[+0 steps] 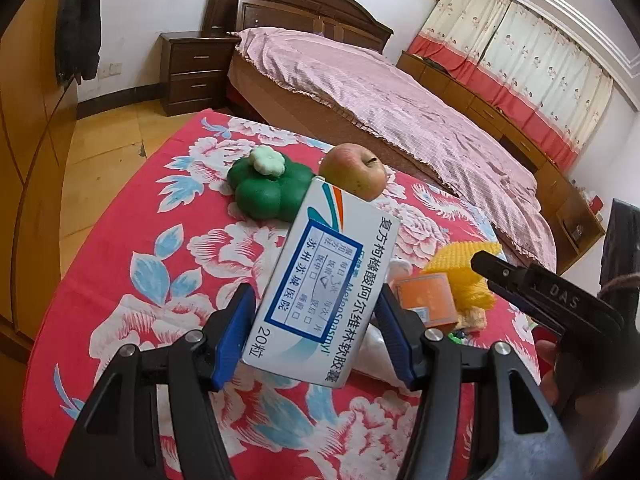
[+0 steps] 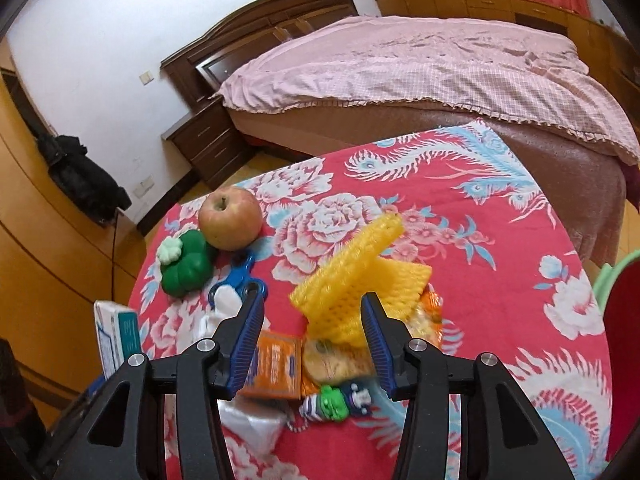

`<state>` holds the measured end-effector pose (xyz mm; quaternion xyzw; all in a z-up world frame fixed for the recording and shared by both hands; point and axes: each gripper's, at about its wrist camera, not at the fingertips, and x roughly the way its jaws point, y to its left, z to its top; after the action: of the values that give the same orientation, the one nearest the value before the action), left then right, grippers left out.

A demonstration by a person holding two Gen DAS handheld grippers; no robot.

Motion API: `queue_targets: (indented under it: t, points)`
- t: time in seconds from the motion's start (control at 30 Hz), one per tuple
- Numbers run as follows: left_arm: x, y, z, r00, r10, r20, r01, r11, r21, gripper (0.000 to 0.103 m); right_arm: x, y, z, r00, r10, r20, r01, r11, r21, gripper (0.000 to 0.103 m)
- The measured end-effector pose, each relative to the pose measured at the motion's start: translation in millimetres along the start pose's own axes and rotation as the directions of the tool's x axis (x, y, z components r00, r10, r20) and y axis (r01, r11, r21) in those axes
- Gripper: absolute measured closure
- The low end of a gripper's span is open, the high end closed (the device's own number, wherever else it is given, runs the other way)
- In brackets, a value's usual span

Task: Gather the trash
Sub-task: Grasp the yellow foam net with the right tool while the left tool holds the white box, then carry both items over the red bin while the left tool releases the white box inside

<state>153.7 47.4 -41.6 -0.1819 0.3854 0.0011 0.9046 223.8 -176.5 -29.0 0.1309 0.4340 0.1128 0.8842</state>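
My left gripper (image 1: 316, 300) is shut on a white and blue medicine box (image 1: 326, 280) and holds it above the red flowered tablecloth (image 1: 140, 248). The box also shows at the left edge of the right wrist view (image 2: 116, 334). My right gripper (image 2: 312, 308) is open above a pile: yellow foam fruit netting (image 2: 352, 280), an orange packet (image 2: 276, 364), a snack wrapper (image 2: 340, 360), crumpled white tissue (image 2: 252, 424) and a small green and striped toy (image 2: 336, 400). The right gripper shows at the right of the left wrist view (image 1: 532, 284).
An apple (image 2: 230, 218) and a green flower-shaped object (image 2: 186, 264) sit at the table's far left. A blue item (image 2: 240, 274) lies beside them. A bed (image 2: 400, 72) with a pink cover stands behind the table, a nightstand (image 1: 192, 72) beside it.
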Motion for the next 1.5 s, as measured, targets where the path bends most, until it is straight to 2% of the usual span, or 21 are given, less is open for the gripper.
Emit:
queue_targets:
  t: [0.13,0.17,0.2,0.23,0.33,0.57,0.97,1.5]
  points:
    - [6.2,4.4,-1.0,1.000,-0.002,-0.010,0.002,1.000,-0.010,0.042,9.6,-6.3,3.9,1.000,-0.007,-0.015,0.008,1.000,0.029,0.053]
    - [7.5,4.9,-1.2,1.000,-0.002,-0.013,0.002,1.000,-0.011,0.042,11.5,-7.5,4.4,1.000,-0.004,-0.019,0.005,0.999,0.034,0.058]
    - [8.3,5.4,-1.7,1.000,-0.001,-0.017,0.001,1.000,-0.013,0.042,12.7,-9.2,4.4,1.000,-0.004,-0.024,0.005,0.999,0.035,0.075]
    - [8.6,5.9,-1.9,1.000,0.000,-0.018,-0.001,1.000,-0.015,0.042,13.4,-10.8,4.6,1.000,-0.002,-0.026,0.003,0.999,0.036,0.082]
    - [6.2,6.1,-2.7,1.000,-0.003,-0.014,0.002,1.000,-0.017,0.042,9.8,-11.5,3.4,1.000,0.008,-0.015,-0.008,1.000,0.029,0.092]
    - [-4.9,3.4,-3.1,1.000,-0.016,0.001,0.016,1.000,-0.014,0.042,-30.6,1.4,-1.9,0.995,0.047,0.084,-0.043,0.998,-0.052,0.093]
    - [-36.9,-15.1,-10.3,0.998,-0.051,0.027,0.050,0.998,0.031,0.042,-106.7,0.5,-23.2,0.978,0.105,0.182,-0.092,0.993,-0.078,0.093]
    - [-64.8,-56.3,-27.4,0.989,-0.147,0.004,0.146,0.983,0.109,0.042,-184.7,-35.7,-56.2,0.958,0.064,0.278,-0.053,0.997,-0.048,0.093]
